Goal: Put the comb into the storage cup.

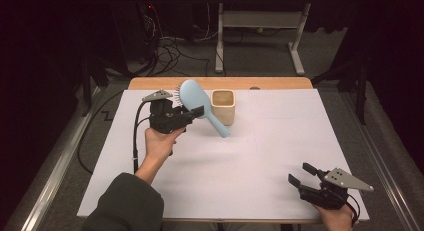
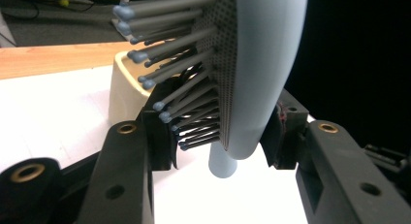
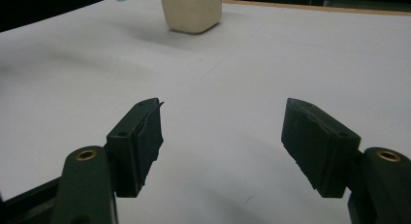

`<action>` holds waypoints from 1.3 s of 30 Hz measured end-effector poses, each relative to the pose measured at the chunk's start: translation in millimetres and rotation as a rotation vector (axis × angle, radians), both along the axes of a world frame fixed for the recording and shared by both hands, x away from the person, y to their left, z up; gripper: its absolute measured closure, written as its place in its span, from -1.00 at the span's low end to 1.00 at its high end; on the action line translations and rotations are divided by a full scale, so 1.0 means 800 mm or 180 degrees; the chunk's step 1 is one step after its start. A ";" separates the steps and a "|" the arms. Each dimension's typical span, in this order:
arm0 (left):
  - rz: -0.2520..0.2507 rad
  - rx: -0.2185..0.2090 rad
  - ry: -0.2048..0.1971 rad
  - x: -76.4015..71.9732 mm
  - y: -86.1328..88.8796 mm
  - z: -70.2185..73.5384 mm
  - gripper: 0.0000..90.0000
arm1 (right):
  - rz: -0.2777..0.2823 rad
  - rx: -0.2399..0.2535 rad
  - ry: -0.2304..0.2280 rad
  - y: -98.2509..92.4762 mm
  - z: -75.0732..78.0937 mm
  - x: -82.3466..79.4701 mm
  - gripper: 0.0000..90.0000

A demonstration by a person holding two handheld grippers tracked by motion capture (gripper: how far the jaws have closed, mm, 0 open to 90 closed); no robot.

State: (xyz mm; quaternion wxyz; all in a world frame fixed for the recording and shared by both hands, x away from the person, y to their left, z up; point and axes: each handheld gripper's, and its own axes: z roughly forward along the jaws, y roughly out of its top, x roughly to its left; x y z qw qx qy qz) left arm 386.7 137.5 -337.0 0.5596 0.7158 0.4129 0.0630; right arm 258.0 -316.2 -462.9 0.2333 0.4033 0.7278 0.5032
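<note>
We hold the pale blue hairbrush in our left gripper, the jaws clamped across its head, one pad against the smooth back and the other among the bristles. The brush hangs above the white table, head up and handle slanting down to the right, just beside the cream cup, which stands near the far edge. Our right gripper rests at the near right corner, well apart from the brush, its jaws spread wide with nothing between them.
</note>
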 end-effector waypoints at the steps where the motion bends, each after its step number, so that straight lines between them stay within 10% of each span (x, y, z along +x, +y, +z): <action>1: 0.0013 -0.0002 0.0012 0.002 0.001 -0.001 0.22 | -0.0001 -0.0002 0.0001 0.000 0.000 0.000 -0.30; 39: 0.0226 0.0051 -0.0005 0.056 -0.011 0.035 0.23 | -0.0011 0.0014 -0.0003 -0.002 -0.001 0.000 -0.29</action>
